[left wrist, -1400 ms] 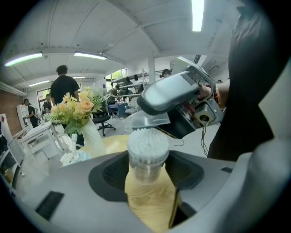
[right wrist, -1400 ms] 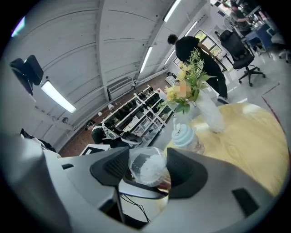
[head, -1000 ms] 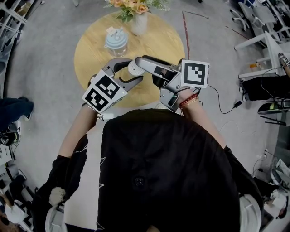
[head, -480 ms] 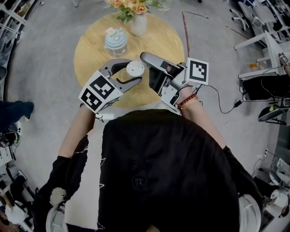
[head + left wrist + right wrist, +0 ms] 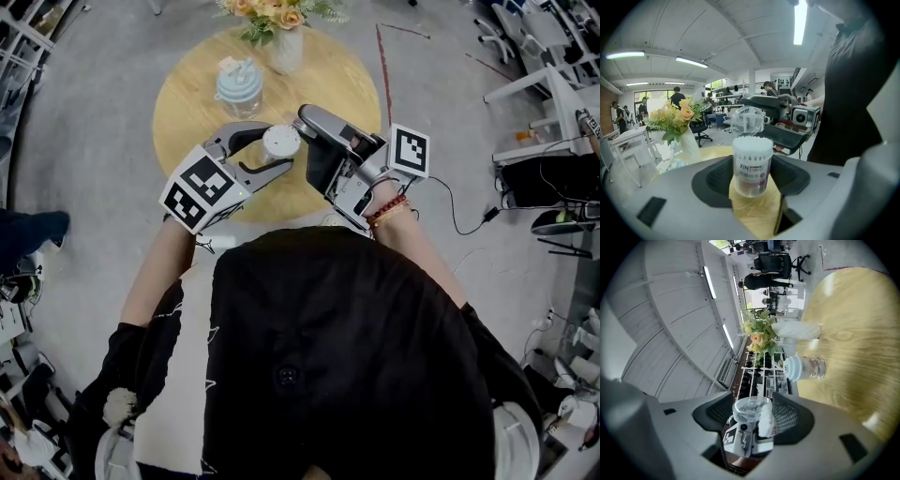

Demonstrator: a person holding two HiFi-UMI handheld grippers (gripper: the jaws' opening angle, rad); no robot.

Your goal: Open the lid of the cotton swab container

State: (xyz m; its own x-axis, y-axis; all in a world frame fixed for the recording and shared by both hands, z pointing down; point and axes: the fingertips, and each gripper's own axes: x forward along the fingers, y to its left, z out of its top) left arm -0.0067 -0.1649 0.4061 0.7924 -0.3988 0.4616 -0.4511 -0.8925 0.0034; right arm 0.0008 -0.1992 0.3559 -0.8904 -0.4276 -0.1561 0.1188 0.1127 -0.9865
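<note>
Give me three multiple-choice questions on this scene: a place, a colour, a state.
1. Where is the clear lid? A. on a chair B. in the right tongs C. on the floor
2. What colour is the top of the jar on the table? A. red B. black C. pale blue
3. The cotton swab container is: A. open B. capped C. lying down
Answers: 1 B, those tongs clamp it; 2 C, per the head view; 3 A, swab tips show bare.
</note>
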